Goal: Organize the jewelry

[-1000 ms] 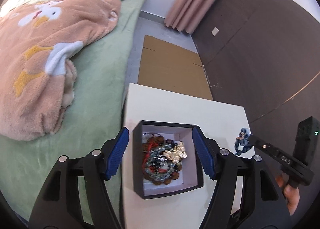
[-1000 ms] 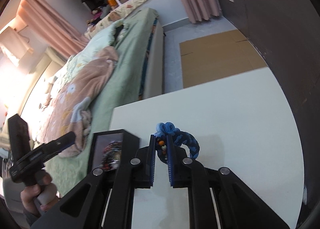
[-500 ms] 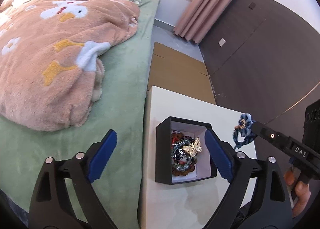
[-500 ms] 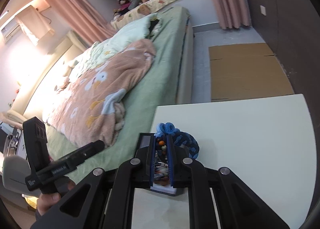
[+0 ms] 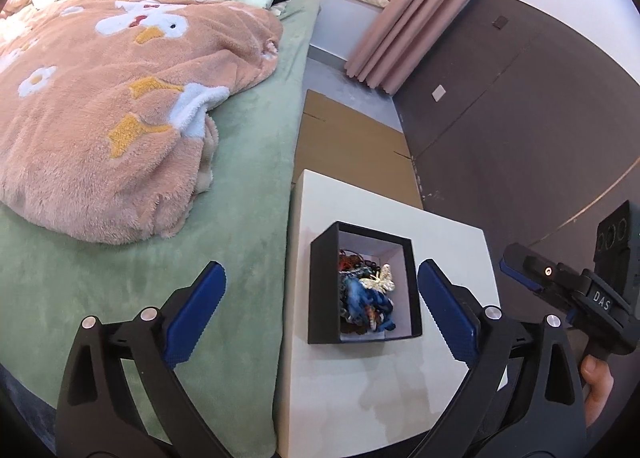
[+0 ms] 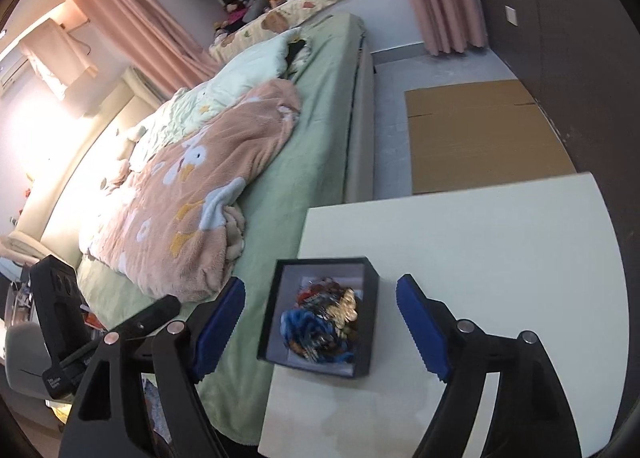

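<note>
I see the worktop (image 6: 480, 258) filling the lower right of the frame, with the black box (image 6: 372, 298) at its left edge. The blue braided bracelet (image 6: 300, 322) lies inside. Both right tongs (image 6: 320, 330) and left tongs (image 5: 320, 314) are opening, empty; I'd lift clear without snagging.

My desk (image 6: 480, 242) is bare to the right of and beyond the black box (image 6: 370, 322), so my tongs can pass there freely. The bed (image 5: 240, 162) touches the desk's left edge, its pink blanket (image 5: 120, 130) heaped farther back. A dark wall (image 5: 520, 118) bounds the right side.
</note>
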Demonstrator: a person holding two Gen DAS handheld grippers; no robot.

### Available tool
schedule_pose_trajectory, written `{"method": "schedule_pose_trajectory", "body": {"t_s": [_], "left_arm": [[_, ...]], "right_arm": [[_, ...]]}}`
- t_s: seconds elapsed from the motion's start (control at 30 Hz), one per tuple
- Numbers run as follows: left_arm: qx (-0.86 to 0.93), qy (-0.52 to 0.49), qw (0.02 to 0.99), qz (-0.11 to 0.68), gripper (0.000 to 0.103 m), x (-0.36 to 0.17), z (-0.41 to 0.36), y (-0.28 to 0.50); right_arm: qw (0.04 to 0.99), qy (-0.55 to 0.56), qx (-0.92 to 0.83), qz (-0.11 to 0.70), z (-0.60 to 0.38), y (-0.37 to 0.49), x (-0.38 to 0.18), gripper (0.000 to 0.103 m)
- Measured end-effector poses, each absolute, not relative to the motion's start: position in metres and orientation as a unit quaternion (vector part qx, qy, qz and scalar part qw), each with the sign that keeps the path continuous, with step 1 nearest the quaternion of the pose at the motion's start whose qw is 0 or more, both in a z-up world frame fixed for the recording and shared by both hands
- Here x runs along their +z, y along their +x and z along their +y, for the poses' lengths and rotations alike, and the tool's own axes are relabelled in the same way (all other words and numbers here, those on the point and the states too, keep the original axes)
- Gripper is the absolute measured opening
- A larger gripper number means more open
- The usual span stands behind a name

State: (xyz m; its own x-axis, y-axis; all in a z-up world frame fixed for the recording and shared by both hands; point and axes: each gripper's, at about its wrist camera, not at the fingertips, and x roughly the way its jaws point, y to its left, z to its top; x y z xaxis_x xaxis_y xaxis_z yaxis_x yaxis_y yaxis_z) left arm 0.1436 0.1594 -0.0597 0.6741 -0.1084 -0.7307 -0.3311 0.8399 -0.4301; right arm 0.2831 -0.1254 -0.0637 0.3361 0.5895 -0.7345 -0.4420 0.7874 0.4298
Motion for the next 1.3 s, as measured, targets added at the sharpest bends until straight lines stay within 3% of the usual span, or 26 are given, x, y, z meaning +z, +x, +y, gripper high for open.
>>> {"method": "schedule_pose_trajectory", "body": {"t_s": [0.3, 1.3], "left_arm": [[0.045, -0.233, 0.888, 0.394, 0.098, -0.037, 0.138, 0.126], [0.022, -0.077, 0.932, 0.353, 0.098, 0.053, 0.048, 0.023]], "right_arm": [[0.827, 0.085, 0.299, 0.468, -0.162, 0.255, -0.059, 0.095], [0.862, 0.032, 0.265, 0.431, -0.28, 0.15, -0.01, 0.095]]}}
